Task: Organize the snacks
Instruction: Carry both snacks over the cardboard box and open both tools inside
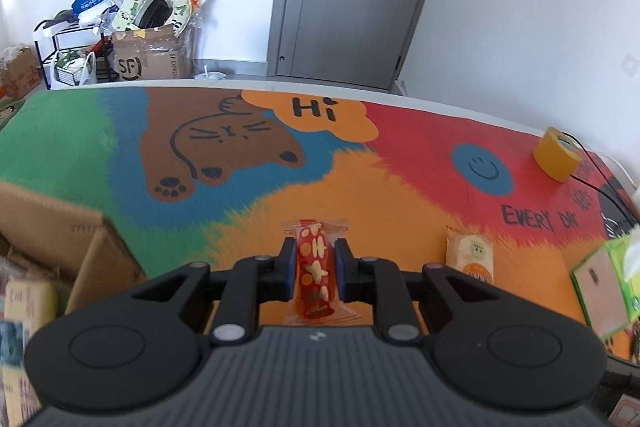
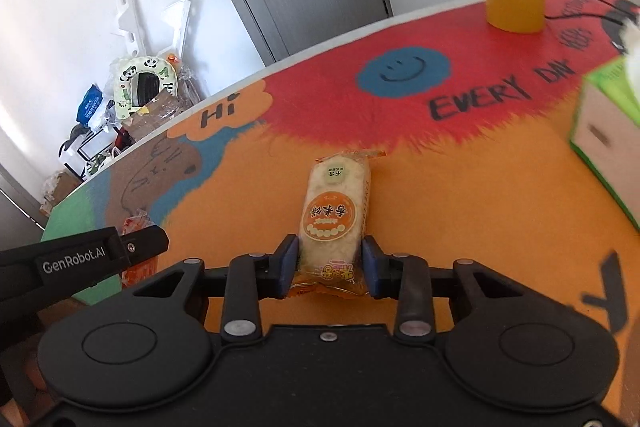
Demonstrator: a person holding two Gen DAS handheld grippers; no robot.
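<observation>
My left gripper (image 1: 315, 259) is shut on a red snack packet (image 1: 315, 267) with yellow shapes, its pads pressing both sides, just over the orange part of the colourful mat (image 1: 256, 195). My right gripper (image 2: 330, 259) is shut on a pale rice-cracker packet (image 2: 334, 211) with an orange round label, which lies lengthwise on the mat (image 2: 460, 187). That cracker packet also shows in the left wrist view (image 1: 470, 257), to the right of the red packet. The left gripper's side (image 2: 84, 259) shows at the left of the right wrist view.
An open cardboard box (image 1: 60, 239) with packets inside sits at the left. A green-edged tissue box (image 2: 608, 139) stands at the right. A yellow tape roll (image 2: 514, 5) and a black cable (image 2: 576, 7) lie at the far right. Clutter and a grey door stand beyond the table.
</observation>
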